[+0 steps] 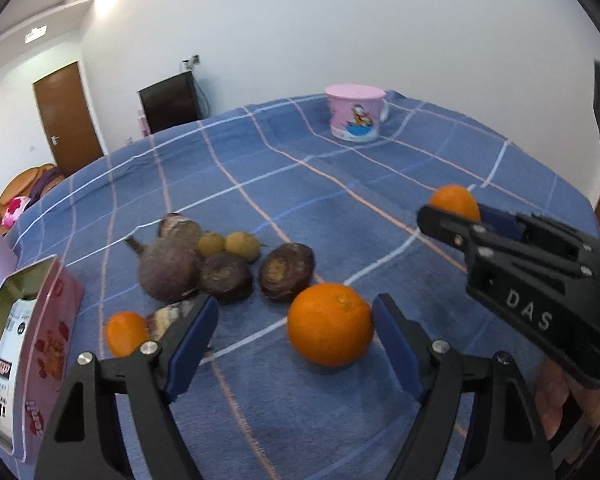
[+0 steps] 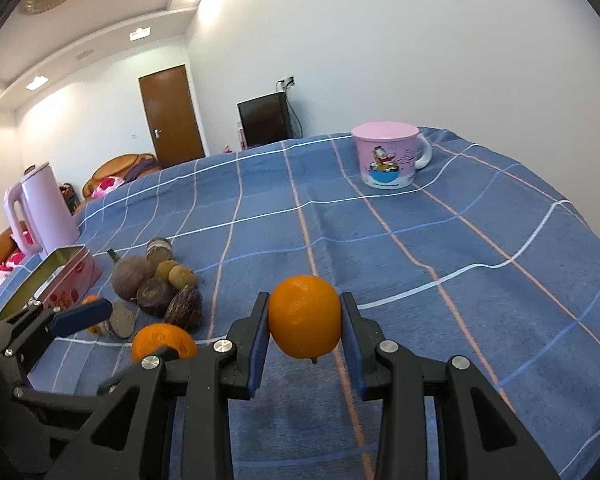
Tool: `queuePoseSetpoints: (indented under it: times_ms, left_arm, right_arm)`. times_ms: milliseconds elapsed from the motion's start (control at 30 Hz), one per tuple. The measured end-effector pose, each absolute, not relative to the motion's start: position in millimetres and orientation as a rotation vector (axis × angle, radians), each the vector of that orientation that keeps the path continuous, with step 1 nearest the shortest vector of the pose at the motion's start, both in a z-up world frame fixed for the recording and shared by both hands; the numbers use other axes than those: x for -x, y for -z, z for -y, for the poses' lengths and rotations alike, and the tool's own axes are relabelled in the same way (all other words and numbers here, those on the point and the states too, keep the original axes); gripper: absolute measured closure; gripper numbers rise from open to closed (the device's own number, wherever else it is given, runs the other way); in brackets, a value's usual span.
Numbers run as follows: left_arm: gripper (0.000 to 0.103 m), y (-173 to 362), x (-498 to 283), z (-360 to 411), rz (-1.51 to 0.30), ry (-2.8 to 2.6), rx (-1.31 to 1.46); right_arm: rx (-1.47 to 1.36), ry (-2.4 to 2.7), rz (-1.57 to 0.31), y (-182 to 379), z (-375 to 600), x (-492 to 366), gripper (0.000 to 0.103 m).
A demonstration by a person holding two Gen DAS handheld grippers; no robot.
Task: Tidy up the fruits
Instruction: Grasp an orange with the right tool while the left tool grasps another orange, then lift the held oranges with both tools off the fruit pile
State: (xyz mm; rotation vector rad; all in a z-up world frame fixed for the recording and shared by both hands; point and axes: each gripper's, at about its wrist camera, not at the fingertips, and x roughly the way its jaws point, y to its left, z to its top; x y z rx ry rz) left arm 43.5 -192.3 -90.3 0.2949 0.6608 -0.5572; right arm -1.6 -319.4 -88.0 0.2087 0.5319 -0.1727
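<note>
A large orange [image 1: 330, 324] lies on the blue checked cloth [image 1: 260, 400] between the jaws of my left gripper [image 1: 296, 300]. The jaws are open: the right pad is at the orange's side and the left pad stands well clear. My right gripper [image 2: 305, 300] is shut on a second orange [image 2: 304, 320] and holds it above the cloth. In the left wrist view that gripper [image 1: 460, 216] and its orange [image 1: 454, 200] are at the right. A small orange [image 1: 126, 332] lies by the left finger. Dark purple-brown fruits [image 1: 220, 272] and small yellowish ones [image 1: 228, 244] form a pile behind.
An open pink tin box [image 1: 32, 344] stands at the left edge. A pink cartoon mug [image 2: 388, 160] sits far back on the cloth and a pink kettle [image 2: 44, 212] at the far left. Bare cloth stretches to the right [image 2: 480, 280].
</note>
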Motion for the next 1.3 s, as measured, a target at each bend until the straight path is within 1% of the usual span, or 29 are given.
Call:
queuePoseSetpoints:
  times_ms: [33,100,133,167,200,233,267,300,367,433,533,567,600,633,667,700,733,767,800,1033,1067,1133,1167,1200,1300]
  left_arm:
    - [0.024,90,-44,193,-0.66,0.561,-0.296]
    - [0.038,90,-42,193,-0.657,0.588,-0.296]
    - [0.041,89,-39,192,-0.65,0.601,-0.294]
    - [0.048,89,-38,192,-0.644,0.605,-0.293]
    - [0.052,89,-36,192,-0.64,0.61,-0.294]
    - [0.054,89,-35,192,-0.638,0.619,-0.298]
    - [0.059,89,-33,192,-0.632,0.623,-0.301]
    - [0.06,89,-32,192,-0.626,0.625,-0.304]
    - [0.06,89,-30,191,-0.621,0.628,-0.311]
    - [0.057,89,-32,190,-0.629,0.632,-0.302]
    - [0.056,88,-36,186,-0.638,0.641,-0.277]
    - [0.051,88,-36,186,-0.64,0.639,-0.277]
    - [0.042,89,-36,186,-0.642,0.641,-0.281]
    - [0.037,88,-35,187,-0.638,0.641,-0.286]
    - [0.029,87,-34,186,-0.624,0.637,-0.286]
    - [0.024,86,-32,186,-0.609,0.641,-0.287]
    - [0.021,85,-29,186,-0.598,0.653,-0.292]
    - [0.015,84,-29,187,-0.598,0.654,-0.297]
    - [0.014,85,-29,188,-0.598,0.649,-0.302]
    - [0.014,91,-44,190,-0.682,0.614,-0.284]
    - [0.017,93,-45,193,-0.691,0.611,-0.298]
    - [0.029,97,-50,197,-0.731,0.604,-0.311]
    - [0.043,100,-53,198,-0.759,0.616,-0.311]
    - [0.053,102,-54,198,-0.776,0.623,-0.309]
    - [0.054,103,-56,196,-0.79,0.632,-0.291]
  right_arm:
    - [-0.207,0.178,-0.536,88,319,1,0.068]
    - [-0.197,0.177,-0.54,88,318,0,0.068]
    - [-0.195,0.175,-0.539,88,318,0,0.068]
    - [-0.196,0.172,-0.541,88,318,0,0.068]
    - [-0.199,0.165,-0.547,89,318,-1,0.068]
    - [-0.203,0.159,-0.55,89,319,-1,0.068]
    - [-0.206,0.156,-0.55,89,319,-1,0.068]
    - [-0.207,0.154,-0.551,89,319,-1,0.068]
    - [-0.199,0.151,-0.555,89,318,-1,0.068]
    - [-0.193,0.156,-0.554,89,317,-1,0.068]
    - [-0.193,0.158,-0.548,89,316,-1,0.068]
    - [-0.194,0.159,-0.545,89,316,0,0.068]
    - [-0.198,0.16,-0.542,89,317,0,0.068]
    - [-0.201,0.16,-0.538,89,317,1,0.068]
    - [-0.202,0.158,-0.535,89,317,1,0.068]
    - [-0.203,0.156,-0.532,89,318,2,0.068]
    - [-0.204,0.156,-0.531,89,318,2,0.068]
    - [-0.204,0.154,-0.529,89,318,2,0.068]
    - [-0.205,0.153,-0.527,89,318,2,0.068]
    - [-0.211,0.146,-0.521,89,319,4,0.068]
    - [-0.211,0.145,-0.521,89,319,4,0.068]
    - [-0.209,0.143,-0.522,89,318,3,0.068]
    - [-0.209,0.142,-0.522,89,318,3,0.068]
    - [-0.208,0.14,-0.524,89,318,3,0.068]
    - [-0.205,0.135,-0.529,89,317,2,0.068]
